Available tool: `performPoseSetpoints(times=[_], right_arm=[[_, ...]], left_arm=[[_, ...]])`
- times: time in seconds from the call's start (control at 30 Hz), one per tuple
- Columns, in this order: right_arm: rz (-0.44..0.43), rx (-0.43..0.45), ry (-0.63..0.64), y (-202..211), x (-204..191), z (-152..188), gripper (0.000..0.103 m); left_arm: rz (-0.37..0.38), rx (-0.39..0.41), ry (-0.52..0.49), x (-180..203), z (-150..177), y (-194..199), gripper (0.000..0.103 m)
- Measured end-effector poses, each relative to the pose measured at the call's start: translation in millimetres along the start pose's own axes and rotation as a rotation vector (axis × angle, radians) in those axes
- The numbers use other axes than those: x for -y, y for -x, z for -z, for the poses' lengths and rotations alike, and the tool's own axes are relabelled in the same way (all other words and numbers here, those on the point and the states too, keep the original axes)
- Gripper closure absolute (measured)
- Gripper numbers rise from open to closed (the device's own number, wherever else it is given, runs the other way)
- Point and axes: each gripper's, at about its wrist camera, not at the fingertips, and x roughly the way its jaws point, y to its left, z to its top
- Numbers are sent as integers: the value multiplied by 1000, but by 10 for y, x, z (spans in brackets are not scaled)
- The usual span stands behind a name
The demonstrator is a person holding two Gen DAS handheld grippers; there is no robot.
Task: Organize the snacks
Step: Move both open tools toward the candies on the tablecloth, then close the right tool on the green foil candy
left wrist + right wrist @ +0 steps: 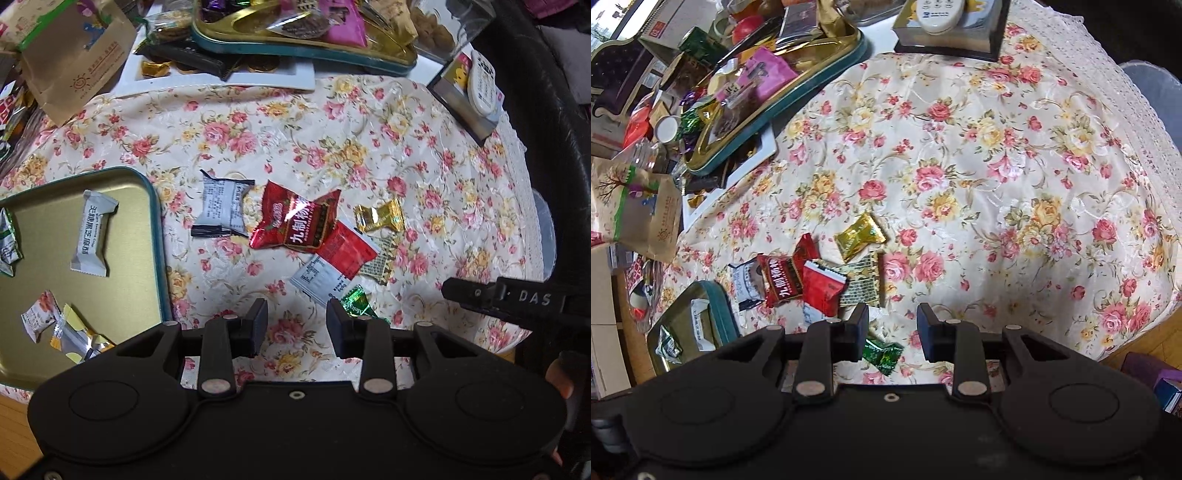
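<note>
Several wrapped snacks lie in a loose cluster on the floral cloth: a grey-white packet (221,208), a red packet (295,221) (783,280), a second red packet (345,251) (823,291), a gold candy (378,216) (860,236) and a green candy (356,301) (882,352). A gold tin tray (157,221) (718,302) at the left holds several packets. My left gripper (297,328) hangs open over bare cloth, just short of the cluster. My right gripper (893,332) points down, jaws apart, with the green candy lying on the cloth below them, untouched.
A second tin (277,48) (820,85) heaped with snacks stands at the back beside a brown paper bag (74,62) (653,218). A white remote (480,85) (942,14) rests on a box at the back right. The table's lace edge (1137,122) runs along the right.
</note>
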Motion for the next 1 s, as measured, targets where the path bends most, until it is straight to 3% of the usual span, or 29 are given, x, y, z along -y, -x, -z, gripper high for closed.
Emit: performPoseSetpoints(times=[0.2, 0.5, 0.8, 1.0], right_arm=[[29, -31, 10, -146, -53, 41, 71], [41, -93, 171, -411, -358, 289, 71], [123, 1, 416, -601, -623, 472, 71], [119, 1, 503, -729, -706, 549, 71]], left_arm=[[38, 5, 54, -149, -42, 71, 58], [67, -12, 95, -290, -25, 88, 59], [75, -8, 107, -337, -9, 122, 59], [78, -10, 108, -348, 4, 133, 59]])
